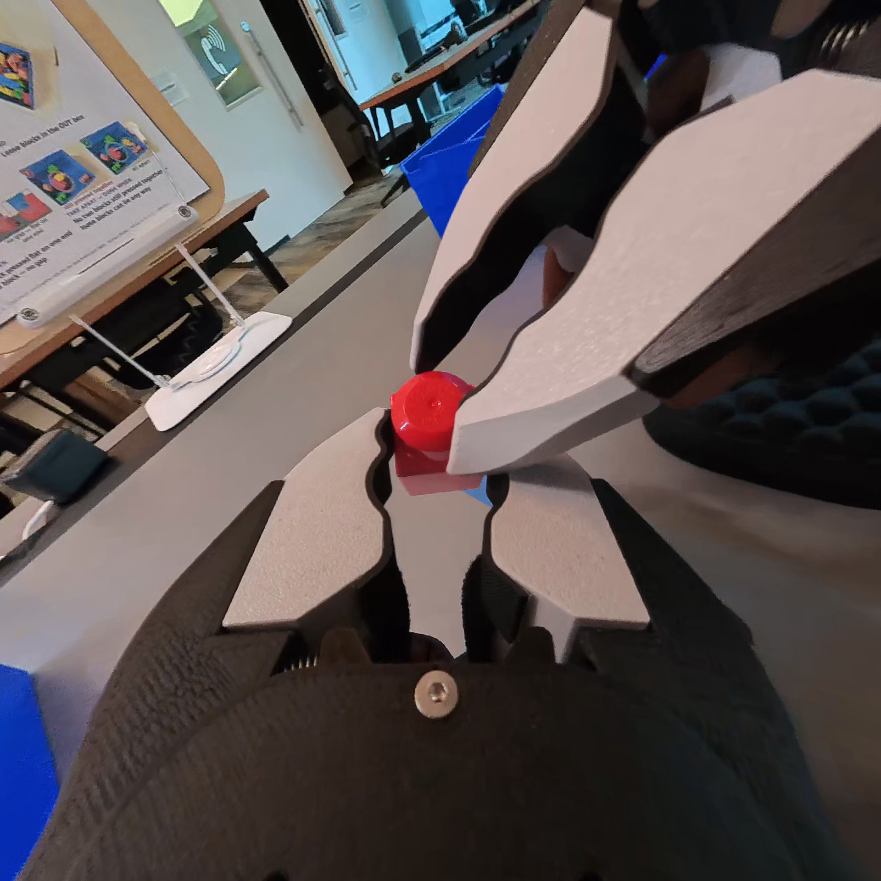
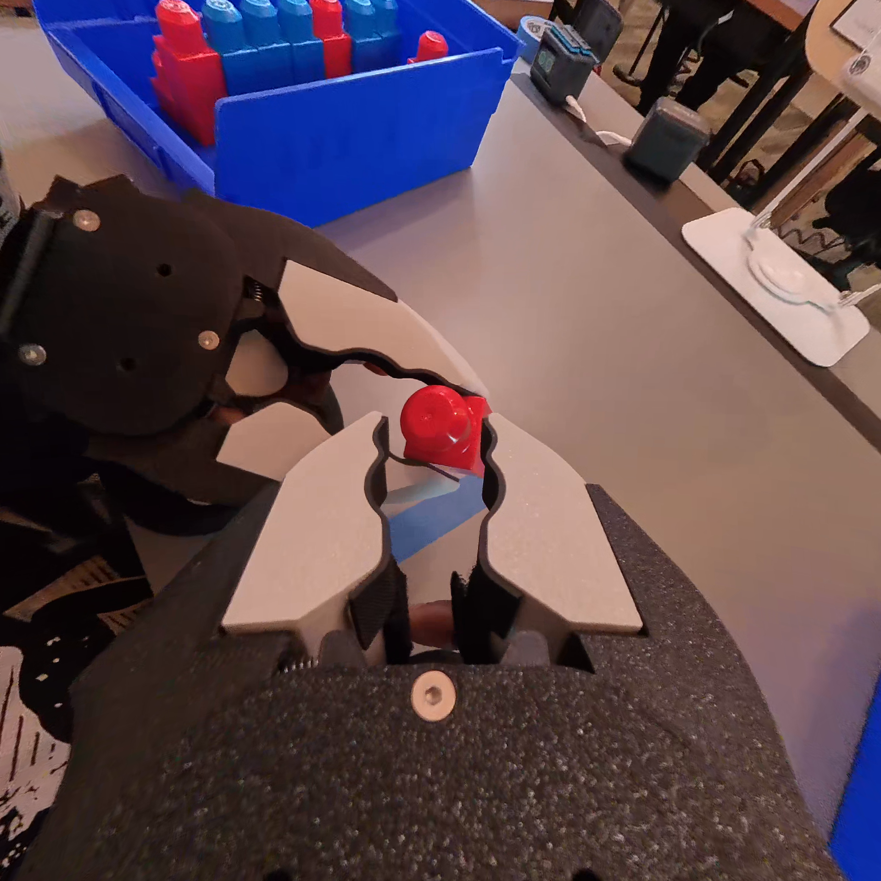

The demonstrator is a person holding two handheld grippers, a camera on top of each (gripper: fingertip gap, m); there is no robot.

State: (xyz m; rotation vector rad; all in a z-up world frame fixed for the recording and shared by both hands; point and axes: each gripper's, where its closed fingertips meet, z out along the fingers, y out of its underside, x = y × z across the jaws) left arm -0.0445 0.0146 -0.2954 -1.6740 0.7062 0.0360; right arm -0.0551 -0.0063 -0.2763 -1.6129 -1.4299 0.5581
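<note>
Two hand-held grippers, same build.

Left gripper (image 1: 436, 457): black rough plastic body, ridged like printed layers. Two pale grey fingers (image 1: 324, 524), flat on top, wavy black inner edges. One round silver screw (image 1: 435, 693) in middle of body. Small metal spring (image 1: 295, 662) near finger base.

Right gripper (image 2: 434, 448): black speckled grainy body. Same pale grey fingers (image 2: 538, 524) with wavy black lining. Silver screw (image 2: 433, 698) in middle. Small spring (image 2: 298, 662) at left finger base. Black strap-like strips between fingers.
</note>
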